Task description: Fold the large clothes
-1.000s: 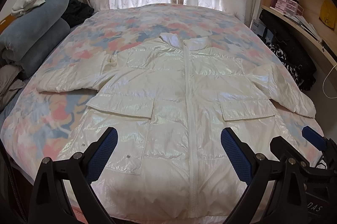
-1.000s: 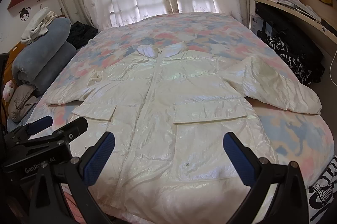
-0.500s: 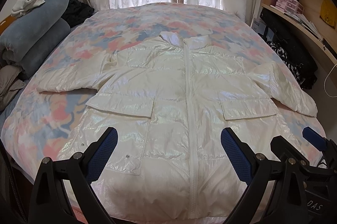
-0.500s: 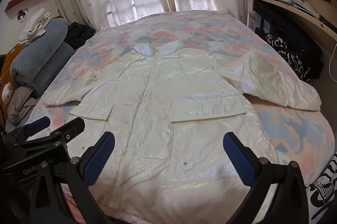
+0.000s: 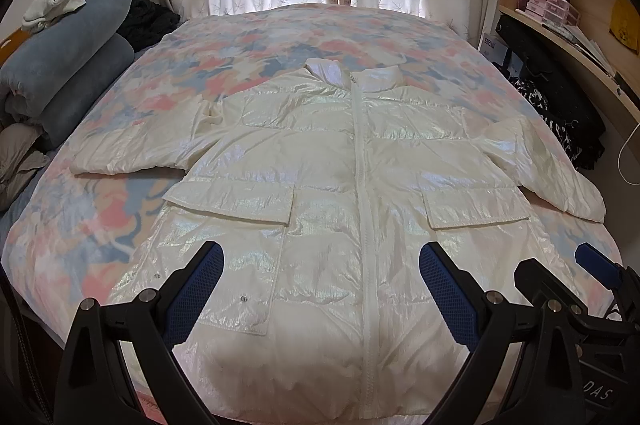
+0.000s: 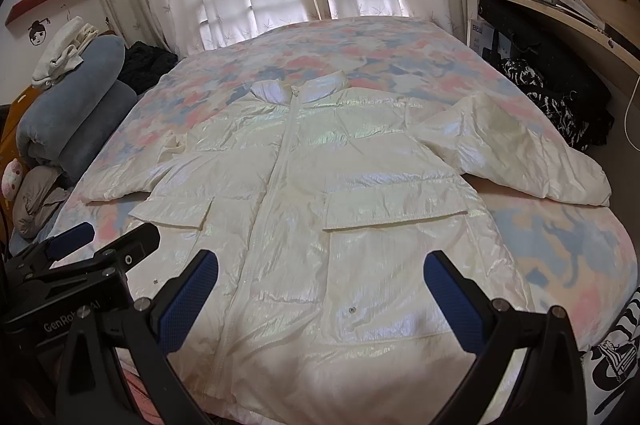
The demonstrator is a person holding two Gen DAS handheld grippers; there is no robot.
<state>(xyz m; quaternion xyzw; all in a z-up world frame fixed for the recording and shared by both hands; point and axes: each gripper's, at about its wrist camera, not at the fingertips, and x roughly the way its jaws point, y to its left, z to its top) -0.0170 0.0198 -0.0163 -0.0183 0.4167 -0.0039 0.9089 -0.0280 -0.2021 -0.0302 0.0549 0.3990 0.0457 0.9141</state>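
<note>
White jacket (image 5: 344, 193) flat, zipped, on the bed (image 5: 280, 37); left claw (image 5: 320, 289) and right claw (image 6: 322, 295) both spread above its hem.

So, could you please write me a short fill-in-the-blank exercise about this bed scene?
1. The shiny white puffer jacket lies flat with its front zipper ____.
2. Both hand-held grippers, left and right, are ____ and hold nothing.
3. The jacket rests on a floral bedspread of pink, blue and ____.
4. Rolled grey-blue blankets are stacked at the bed's ____ side.

Missing words: closed; open; white; left
</note>
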